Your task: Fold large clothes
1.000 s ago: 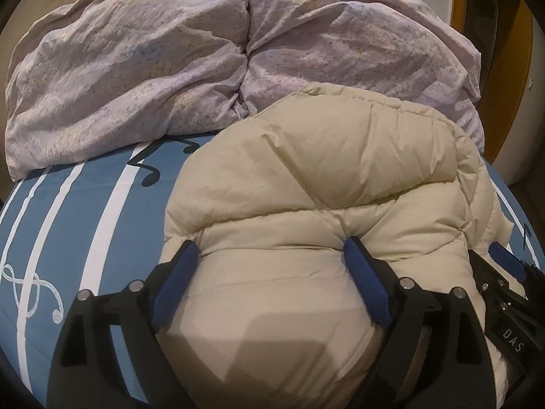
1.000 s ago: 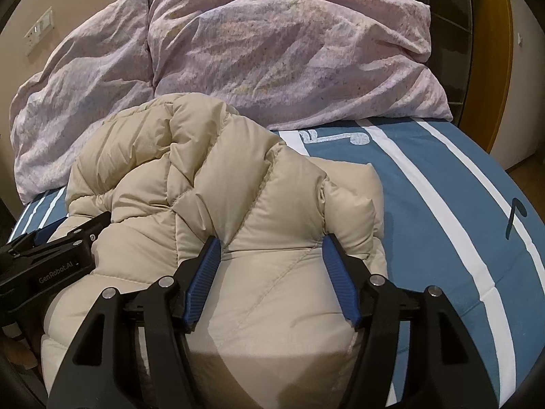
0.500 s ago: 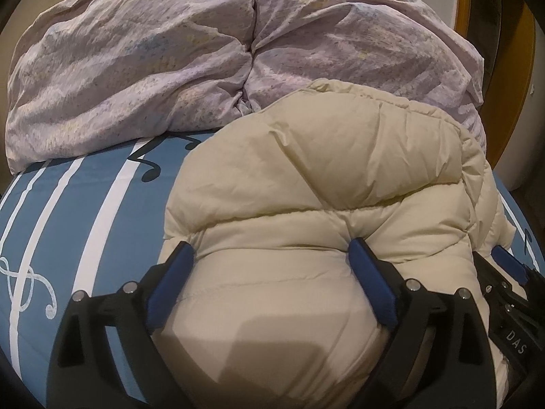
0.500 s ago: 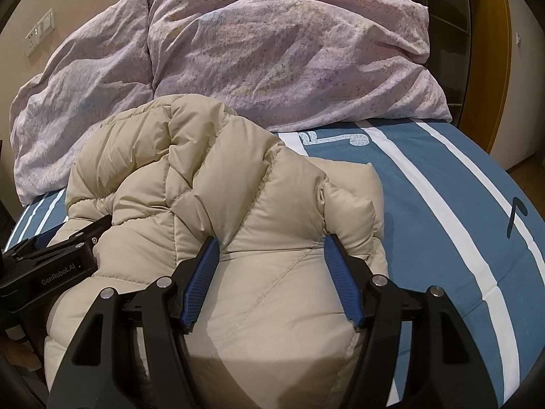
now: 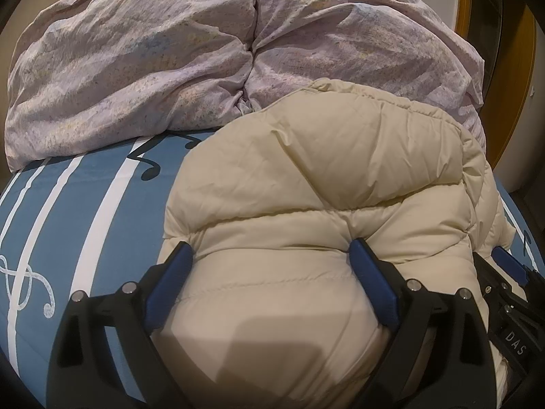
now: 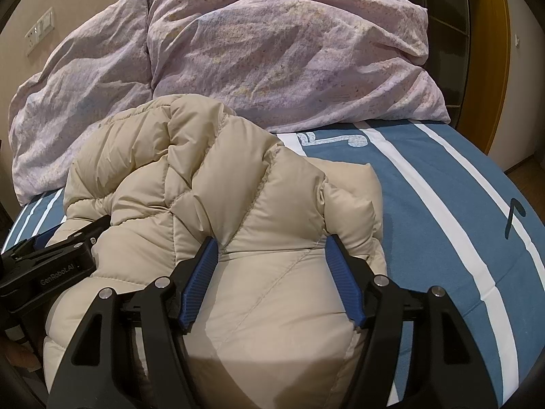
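Beige puffer jacket bunched in a thick heap on the blue bed cover with white stripes and music-note print; it sits at the near middle of the bed, far edge butting against the two crumpled lilac pillows that fill the far end; pillows touch each other along a centre seam and block anything pushed further away.

Left gripper has its blue pads pressed into a fat fold of the jacket, fabric bulging between and dimpled at the tips; clenched on the jacket; right gripper likewise, pads sunk into a padded fold, grasping the jacket with jaws wide; the two grippers sit close side by side, each showing at the edge of the other's view.

Open cover to the left of the jacket in the left view, bare stripes up to the pillow; wider bare cover to the right in the right view, running to the bed's right edge; beyond that a wooden door frame and floor; wall switch plate far left.
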Motion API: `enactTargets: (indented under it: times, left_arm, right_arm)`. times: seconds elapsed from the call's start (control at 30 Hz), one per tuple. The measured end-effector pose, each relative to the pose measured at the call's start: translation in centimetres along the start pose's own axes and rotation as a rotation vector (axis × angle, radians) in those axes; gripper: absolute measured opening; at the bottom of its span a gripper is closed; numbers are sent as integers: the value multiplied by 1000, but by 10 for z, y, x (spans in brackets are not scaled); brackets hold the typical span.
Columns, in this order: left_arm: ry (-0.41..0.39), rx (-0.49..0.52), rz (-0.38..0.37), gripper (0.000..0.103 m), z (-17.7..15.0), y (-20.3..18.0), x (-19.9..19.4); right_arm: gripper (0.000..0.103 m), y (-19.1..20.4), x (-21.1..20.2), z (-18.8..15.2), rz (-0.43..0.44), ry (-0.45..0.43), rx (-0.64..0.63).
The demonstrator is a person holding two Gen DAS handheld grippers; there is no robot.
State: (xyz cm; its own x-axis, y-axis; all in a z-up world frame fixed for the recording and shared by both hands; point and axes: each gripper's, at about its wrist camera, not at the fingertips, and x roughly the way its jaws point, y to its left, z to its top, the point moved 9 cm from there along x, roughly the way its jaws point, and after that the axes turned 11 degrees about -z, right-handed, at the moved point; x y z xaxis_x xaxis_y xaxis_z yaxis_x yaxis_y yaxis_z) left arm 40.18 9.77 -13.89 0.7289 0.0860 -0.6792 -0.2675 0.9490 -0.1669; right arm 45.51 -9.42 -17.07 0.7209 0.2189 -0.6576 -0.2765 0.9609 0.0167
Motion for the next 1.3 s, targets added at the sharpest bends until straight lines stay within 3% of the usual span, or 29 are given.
enactTargets:
  times: [0.63, 0.8, 0.97, 1.3]
  left_arm:
    - [11, -9, -9, 94, 0, 0, 1]
    - [69, -43, -46, 94, 4, 5, -14]
    - [61, -111, -98, 93, 2, 24, -50]
    - [119, -225, -114, 92, -19, 66, -73]
  right_arm:
    - [69, -1, 2, 1, 5, 12, -3]
    - [75, -7, -2, 11, 54, 114, -20]
    - [94, -34, -27, 25, 137, 162, 74]
    - [94, -69, -13, 7, 185, 320, 194]
